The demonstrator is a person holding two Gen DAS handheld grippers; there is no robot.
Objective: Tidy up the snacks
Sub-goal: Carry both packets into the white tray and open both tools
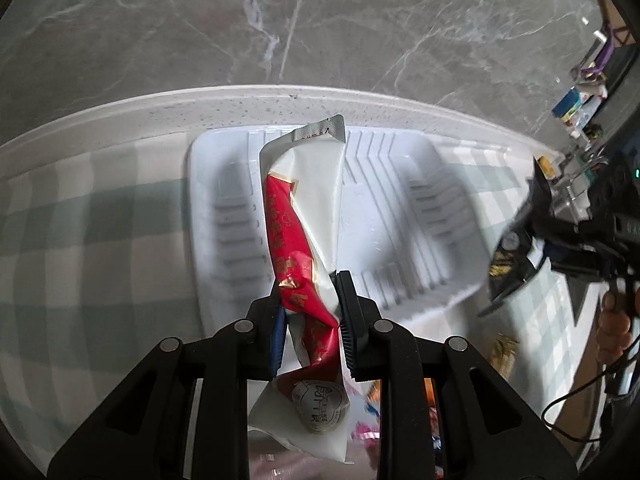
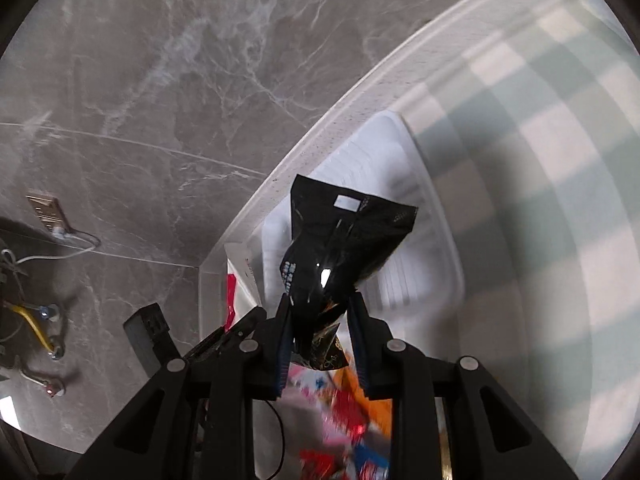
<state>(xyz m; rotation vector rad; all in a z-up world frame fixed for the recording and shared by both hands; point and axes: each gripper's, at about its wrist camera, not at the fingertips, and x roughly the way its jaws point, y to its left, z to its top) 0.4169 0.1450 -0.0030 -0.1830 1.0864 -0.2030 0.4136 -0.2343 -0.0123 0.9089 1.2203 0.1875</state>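
My left gripper [image 1: 310, 312] is shut on a long red and white snack packet [image 1: 304, 216] and holds it above a white plastic tray [image 1: 224, 208] with ribbed compartments. My right gripper [image 2: 320, 320] is shut on a black snack packet [image 2: 340, 248], held above the same tray [image 2: 420, 264]. In the left wrist view the right gripper and its black packet [image 1: 516, 248] show blurred at the right edge, beside the tray. The compartments I can see hold nothing.
The tray sits on a green and white checked cloth [image 1: 80, 240] on a white table against a grey marble wall [image 1: 320, 20]. A pile of colourful snack packets [image 2: 344, 420] lies below my grippers. Cables and a socket [image 2: 46, 210] are at left.
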